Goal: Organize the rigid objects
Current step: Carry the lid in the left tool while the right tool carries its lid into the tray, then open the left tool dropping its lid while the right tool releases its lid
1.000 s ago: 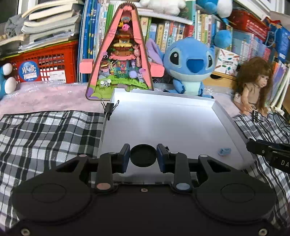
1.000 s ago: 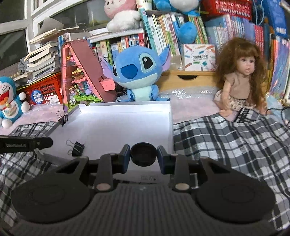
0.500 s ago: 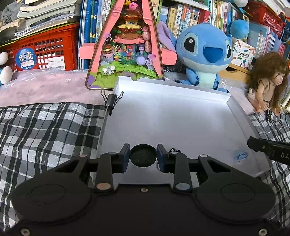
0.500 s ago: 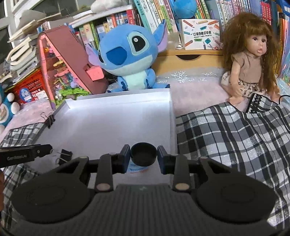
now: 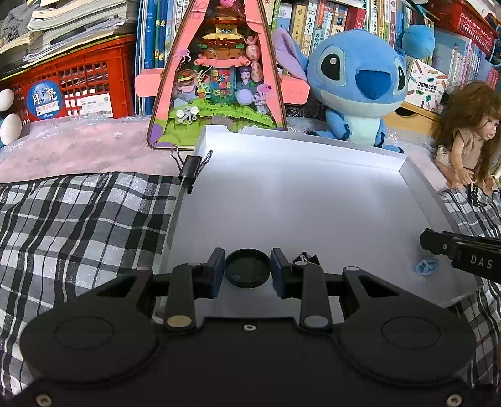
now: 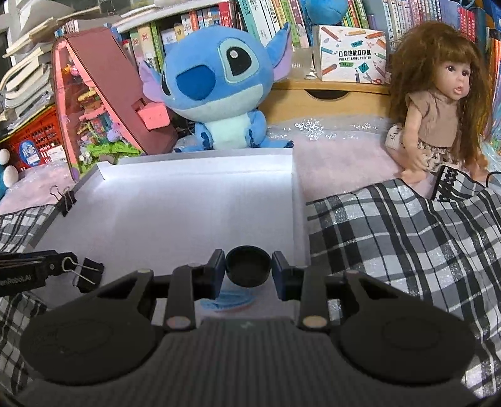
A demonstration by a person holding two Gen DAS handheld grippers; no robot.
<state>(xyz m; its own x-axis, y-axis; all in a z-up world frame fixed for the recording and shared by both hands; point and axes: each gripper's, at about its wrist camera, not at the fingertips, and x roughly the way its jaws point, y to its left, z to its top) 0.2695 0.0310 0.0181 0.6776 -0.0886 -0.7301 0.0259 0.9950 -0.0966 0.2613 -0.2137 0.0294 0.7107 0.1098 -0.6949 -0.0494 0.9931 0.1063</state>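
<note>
White cardboard makes up the shallow tray [image 5: 313, 194] lying on a black-and-white plaid cloth [image 5: 78, 225]. Inside it, near the front edge, lie a black binder clip [image 6: 89, 274] and a small blue clip [image 5: 425, 266]; a second black binder clip [image 5: 190, 166] is clamped onto the tray's left wall. The left tongs [image 5: 247, 271] hang low over the tray's near left part, jaws set a modest gap apart with nothing gripped; the binder clip peeks out just past the right finger. The right tongs [image 6: 248, 271] hover over the tray's near right corner, likewise parted and empty, with a blue-and-pink scrap on the tray floor below them. Behind the tray stand a pink triangular diorama house [image 5: 219, 78] and a blue Stitch plush [image 6: 219, 87], a long-haired doll [image 6: 435, 103] sits on the right, and a red crate [image 5: 72, 90] and crowded bookshelves [image 6: 250, 12] fill the back.
</note>
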